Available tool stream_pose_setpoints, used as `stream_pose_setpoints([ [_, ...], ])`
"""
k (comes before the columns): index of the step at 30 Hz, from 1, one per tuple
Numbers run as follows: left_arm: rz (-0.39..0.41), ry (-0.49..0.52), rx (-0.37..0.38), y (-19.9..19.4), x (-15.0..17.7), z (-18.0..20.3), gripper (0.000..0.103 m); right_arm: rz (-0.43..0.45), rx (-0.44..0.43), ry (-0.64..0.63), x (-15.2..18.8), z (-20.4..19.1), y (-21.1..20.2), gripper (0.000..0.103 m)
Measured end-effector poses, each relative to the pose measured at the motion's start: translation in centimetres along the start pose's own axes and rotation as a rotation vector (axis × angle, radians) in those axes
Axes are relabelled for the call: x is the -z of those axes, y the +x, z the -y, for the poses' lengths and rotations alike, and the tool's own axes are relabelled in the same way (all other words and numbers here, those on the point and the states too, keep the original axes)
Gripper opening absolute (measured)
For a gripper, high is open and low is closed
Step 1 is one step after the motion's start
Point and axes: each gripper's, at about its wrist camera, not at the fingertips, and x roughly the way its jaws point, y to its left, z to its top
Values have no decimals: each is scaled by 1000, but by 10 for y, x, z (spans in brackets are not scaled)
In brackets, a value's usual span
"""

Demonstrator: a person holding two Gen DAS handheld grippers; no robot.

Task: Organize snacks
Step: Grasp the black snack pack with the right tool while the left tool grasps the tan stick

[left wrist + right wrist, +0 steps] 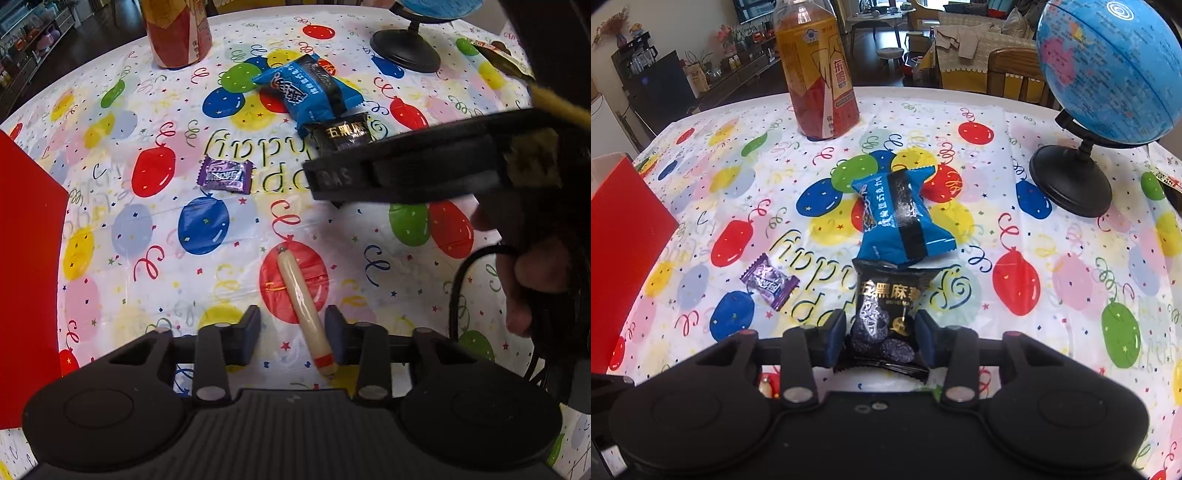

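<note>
A pale sausage stick (303, 295) with a red band lies on the balloon-print tablecloth (147, 258). My left gripper (291, 328) straddles its near end; the right pad touches it and a gap shows at the left pad, so it is open. In the right wrist view my right gripper (882, 332) has both pads against the sides of a black snack packet (886, 306) that rests on the cloth. That packet (343, 133) also shows in the left wrist view, partly hidden behind a right gripper finger (351, 173). A blue packet (901, 218) lies just beyond it, and a purple candy (770, 282) to its left.
A red box (624, 240) stands at the left edge. A drink bottle (818, 70) is at the back and a globe (1108, 70) on a black base at the back right. A person's hand (535, 273) grips the right tool. Another wrapper (506, 59) lies far right.
</note>
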Motion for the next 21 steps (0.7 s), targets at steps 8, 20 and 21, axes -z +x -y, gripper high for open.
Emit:
stream_pose_setpoints([
  [8, 3, -60, 40, -1, 1, -23, 11, 5, -11, 17, 14, 0, -20, 36],
  [20, 2, -112, 48, -15, 15, -47, 10, -1, 2, 62, 48, -13, -65, 35],
  [21, 5, -116, 50, -18, 17, -50, 10, -3, 5, 63, 50, -15, -69, 35],
])
